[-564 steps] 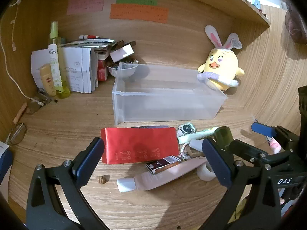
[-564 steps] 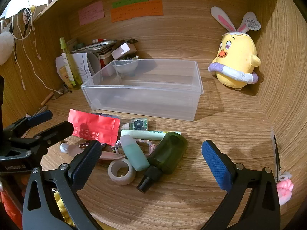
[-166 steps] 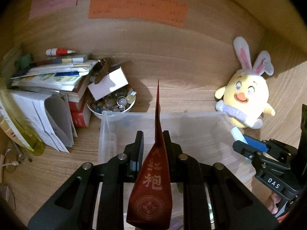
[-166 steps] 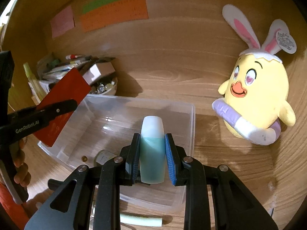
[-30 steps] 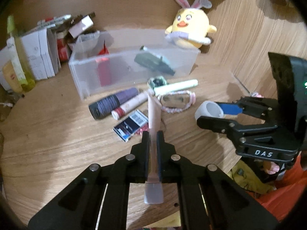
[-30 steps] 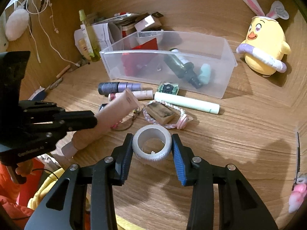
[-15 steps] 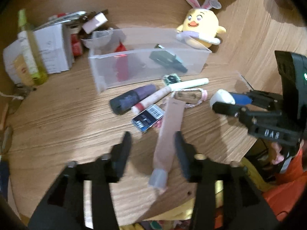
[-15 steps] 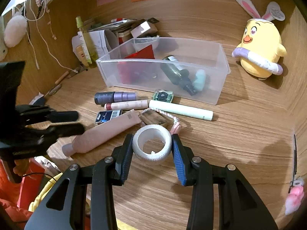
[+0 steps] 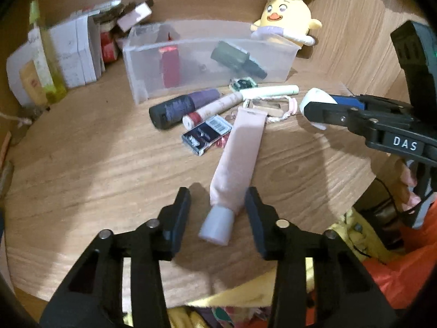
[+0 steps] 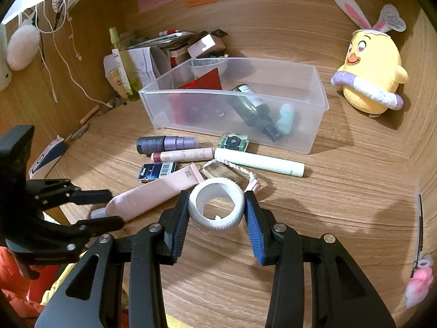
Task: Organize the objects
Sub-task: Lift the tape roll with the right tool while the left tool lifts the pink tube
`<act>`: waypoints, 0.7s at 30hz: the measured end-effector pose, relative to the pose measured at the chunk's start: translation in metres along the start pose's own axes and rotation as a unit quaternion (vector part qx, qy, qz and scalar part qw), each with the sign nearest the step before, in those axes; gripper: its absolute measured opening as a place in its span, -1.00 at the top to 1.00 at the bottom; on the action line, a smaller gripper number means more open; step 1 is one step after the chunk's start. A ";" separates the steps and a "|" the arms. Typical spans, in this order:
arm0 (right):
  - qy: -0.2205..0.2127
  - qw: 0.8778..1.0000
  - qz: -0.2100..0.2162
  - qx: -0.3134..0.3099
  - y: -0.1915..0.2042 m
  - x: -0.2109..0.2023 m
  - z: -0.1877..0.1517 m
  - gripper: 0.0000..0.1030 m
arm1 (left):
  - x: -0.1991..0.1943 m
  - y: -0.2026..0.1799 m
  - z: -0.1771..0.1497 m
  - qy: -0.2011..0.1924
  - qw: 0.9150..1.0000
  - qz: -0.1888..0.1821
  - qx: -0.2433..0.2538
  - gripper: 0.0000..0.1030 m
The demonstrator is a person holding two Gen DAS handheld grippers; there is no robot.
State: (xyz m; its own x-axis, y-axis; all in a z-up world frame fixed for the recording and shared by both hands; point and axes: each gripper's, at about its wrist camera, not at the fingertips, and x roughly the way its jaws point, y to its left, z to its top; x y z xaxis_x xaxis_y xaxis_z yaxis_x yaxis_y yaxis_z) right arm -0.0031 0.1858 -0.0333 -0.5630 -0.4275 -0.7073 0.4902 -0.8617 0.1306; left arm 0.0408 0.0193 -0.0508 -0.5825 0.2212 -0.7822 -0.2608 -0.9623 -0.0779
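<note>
My left gripper (image 9: 217, 205) is open, its fingers on either side of the cap end of a pink tube (image 9: 239, 164) that lies on the wooden desk. The tube also shows in the right wrist view (image 10: 153, 191). My right gripper (image 10: 217, 205) is shut on a white tape roll (image 10: 217, 205) and holds it just above the desk; the roll also shows in the left wrist view (image 9: 315, 101). The clear plastic bin (image 10: 314, 104) behind holds a red packet (image 10: 202, 84), a dark green bottle (image 10: 251, 106) and a mint tube (image 10: 286, 117).
In front of the bin lie a purple-black bottle (image 10: 165, 143), a slim pink tube (image 10: 183, 154), a barcode box (image 10: 158, 170), a pale green tube (image 10: 259, 161), a small green item (image 10: 235, 142) and a braided ring (image 10: 232, 173). A yellow plush chick (image 10: 368, 76) sits at right, papers and bottles (image 10: 131, 63) at left.
My left gripper has opened and let go of the pink tube, which now lies on the desk between its fingers. My right gripper still holds the tape roll and barely moved.
</note>
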 end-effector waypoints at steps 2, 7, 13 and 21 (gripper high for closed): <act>-0.001 1.000 -0.001 0.000 0.000 0.000 0.000 0.30 | 0.003 -0.005 -0.002 -0.017 1.000 0.017 0.017 0.45; -0.008 1.000 -0.006 0.003 -0.001 -0.004 0.001 0.30 | 0.003 -0.014 -0.005 -0.033 0.998 0.034 0.038 0.59; -0.016 1.000 -0.009 0.004 0.000 -0.007 0.005 0.30 | -0.008 -0.016 0.000 -0.055 0.997 0.037 0.028 0.60; -0.030 1.000 -0.008 0.001 0.001 -0.010 0.013 0.30 | -0.031 -0.019 0.018 -0.096 0.995 0.030 0.020 0.61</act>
State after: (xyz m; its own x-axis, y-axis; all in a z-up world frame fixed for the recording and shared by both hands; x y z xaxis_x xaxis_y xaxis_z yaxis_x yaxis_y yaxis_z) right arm -0.0061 0.1856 -0.0171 -0.6091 -0.4295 -0.6667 0.4795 -0.8691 0.1217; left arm 0.0505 0.0335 -0.0138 -0.7327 0.1932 -0.6525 -0.2489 -0.9685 -0.0073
